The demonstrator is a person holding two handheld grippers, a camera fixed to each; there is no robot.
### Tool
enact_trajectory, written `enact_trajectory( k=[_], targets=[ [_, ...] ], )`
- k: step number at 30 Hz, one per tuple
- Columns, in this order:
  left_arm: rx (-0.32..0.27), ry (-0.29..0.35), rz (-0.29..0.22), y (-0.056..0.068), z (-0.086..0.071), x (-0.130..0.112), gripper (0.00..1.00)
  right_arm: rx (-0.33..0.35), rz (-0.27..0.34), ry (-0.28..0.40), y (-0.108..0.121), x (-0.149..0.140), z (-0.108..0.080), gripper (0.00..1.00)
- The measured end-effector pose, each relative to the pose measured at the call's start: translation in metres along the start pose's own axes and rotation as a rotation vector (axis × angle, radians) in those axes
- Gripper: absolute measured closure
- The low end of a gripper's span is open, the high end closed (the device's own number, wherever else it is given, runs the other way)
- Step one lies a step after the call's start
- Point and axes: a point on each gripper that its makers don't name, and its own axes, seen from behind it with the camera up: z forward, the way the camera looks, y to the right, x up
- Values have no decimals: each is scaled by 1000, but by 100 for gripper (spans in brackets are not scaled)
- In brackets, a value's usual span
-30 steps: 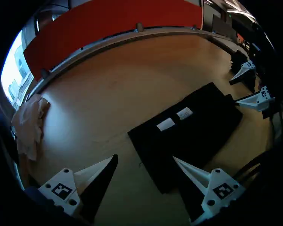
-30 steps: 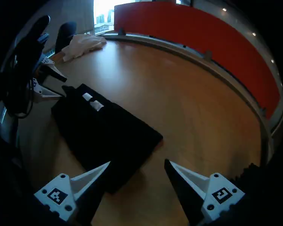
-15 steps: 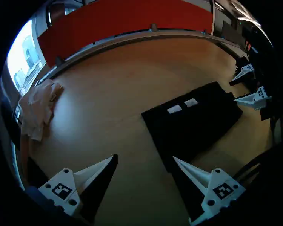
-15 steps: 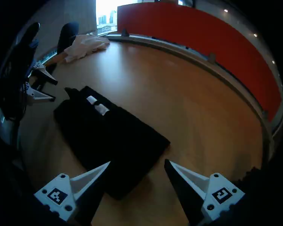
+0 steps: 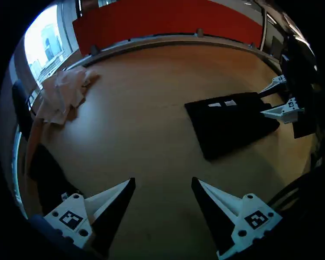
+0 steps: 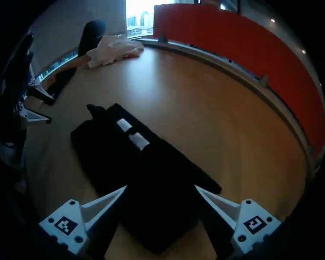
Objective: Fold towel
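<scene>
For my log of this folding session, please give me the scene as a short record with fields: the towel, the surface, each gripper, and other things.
towel: black towel, lying flat as a long rectangle, two white labels on top
surface: wooden table
left gripper: open, above bare table, apart from the towel
right gripper: open, fingers on either side of the towel's near end; contact unclear
other: light cloth heaped near the far table edge; red partition behind

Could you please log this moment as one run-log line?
towel: black, on table | left gripper: open, off towel | right gripper: open, over towel
</scene>
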Motion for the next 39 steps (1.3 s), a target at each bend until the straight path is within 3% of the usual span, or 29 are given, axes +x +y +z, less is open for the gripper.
enact_trajectory(
  k=[8,15,29,39],
  targets=[
    [24,-6,-53,-10,-17,-24,4,38,-40,0,-25,21,16,0],
    [30,-9,-72,-12,-20,-33,4,51,-59,0,-36,30,23,0],
    [33,-11,-71,-9,-19,-35,4,40,-63,-14,-25,29,33,0],
    [38,-7,-77,-8,-22,-34,4,19,-77,-6,-7,45,38,0]
  ],
)
